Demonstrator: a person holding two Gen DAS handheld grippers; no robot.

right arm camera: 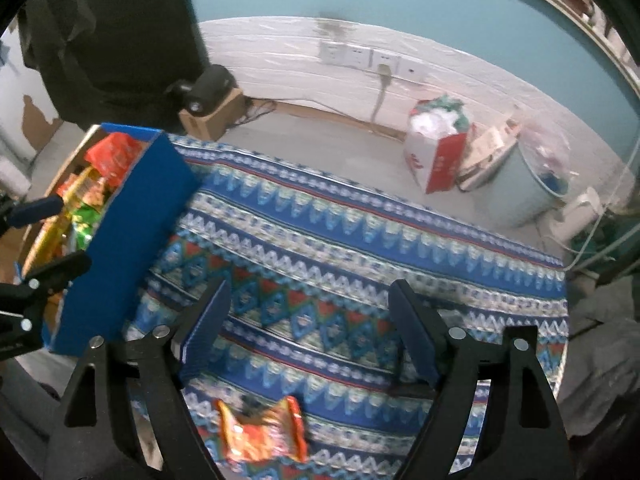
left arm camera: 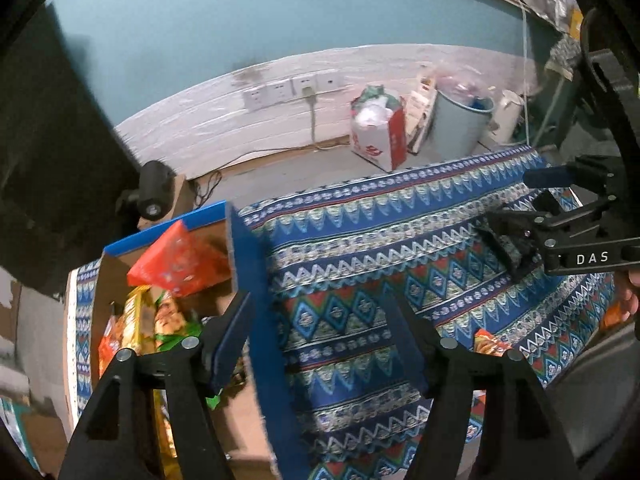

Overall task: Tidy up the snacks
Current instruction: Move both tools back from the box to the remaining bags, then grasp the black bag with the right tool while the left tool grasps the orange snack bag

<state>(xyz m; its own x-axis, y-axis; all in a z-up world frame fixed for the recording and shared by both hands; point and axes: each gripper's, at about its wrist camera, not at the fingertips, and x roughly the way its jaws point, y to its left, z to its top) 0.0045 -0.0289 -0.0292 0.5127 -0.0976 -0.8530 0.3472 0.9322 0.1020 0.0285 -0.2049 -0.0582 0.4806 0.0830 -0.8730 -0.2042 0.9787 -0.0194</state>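
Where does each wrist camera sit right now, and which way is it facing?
Left wrist: on the left gripper, tilted down over the blue cardboard snack box edge and patterned blue tablecloth; jaws open, right gripper in view.
Right wrist: on the right gripper, tilted down over an orange snack packet; jaws open, empty.
Shared: box, cloth, white wall sockets.

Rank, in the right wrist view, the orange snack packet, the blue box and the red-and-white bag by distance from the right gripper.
1. Orange snack packet: on the cloth, just below the right gripper.
2. Blue box: to the left, holding snacks.
3. Red-and-white bag: on the floor beyond the table, upper right.
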